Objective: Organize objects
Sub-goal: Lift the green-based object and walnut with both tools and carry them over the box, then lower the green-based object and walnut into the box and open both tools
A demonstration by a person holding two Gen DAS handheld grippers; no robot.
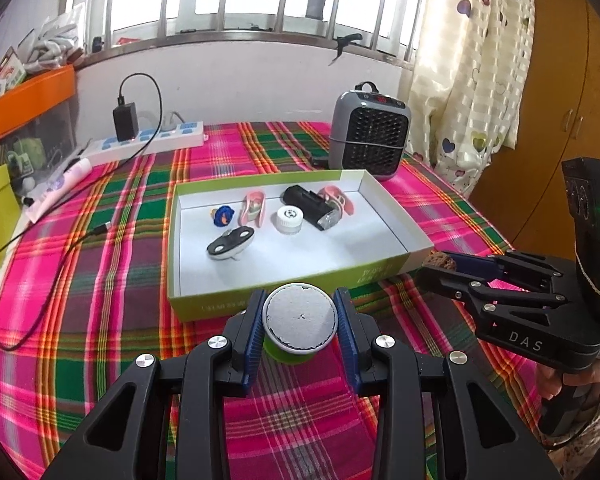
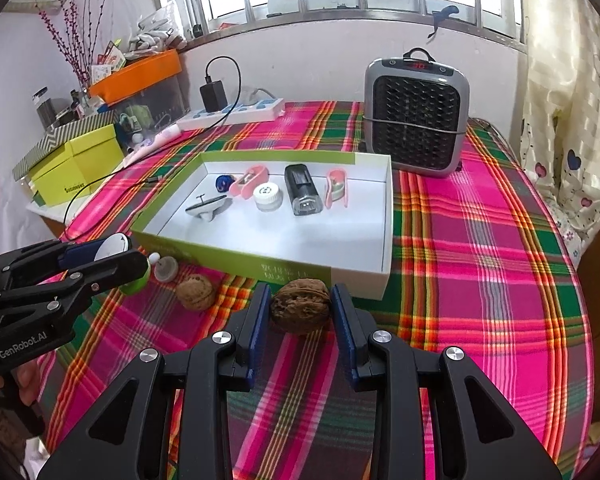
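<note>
Woven plaid cloth (image 2: 480,260) covers the counter. The walnut (image 2: 300,310) looks rough and wrinkled, the box (image 2: 386,216) smooth matt cardboard, the heater (image 2: 416,114) glossy plastic.

I see the tray (image 2: 386,216) mid-bench (image 2: 480,264), heater (image 2: 416,116) behind it, two walnuts (image 2: 300,310) (image 2: 195,292) before it.

Pink, green and orange plaid tablecloth (image 2: 480,240), green box (image 2: 236,258) with white inside, black torch (image 2: 302,190) in box, brown walnut (image 2: 300,310) before box, grey-black heater (image 2: 416,120) behind box, 2 pink clips (image 2: 336,188).
</note>
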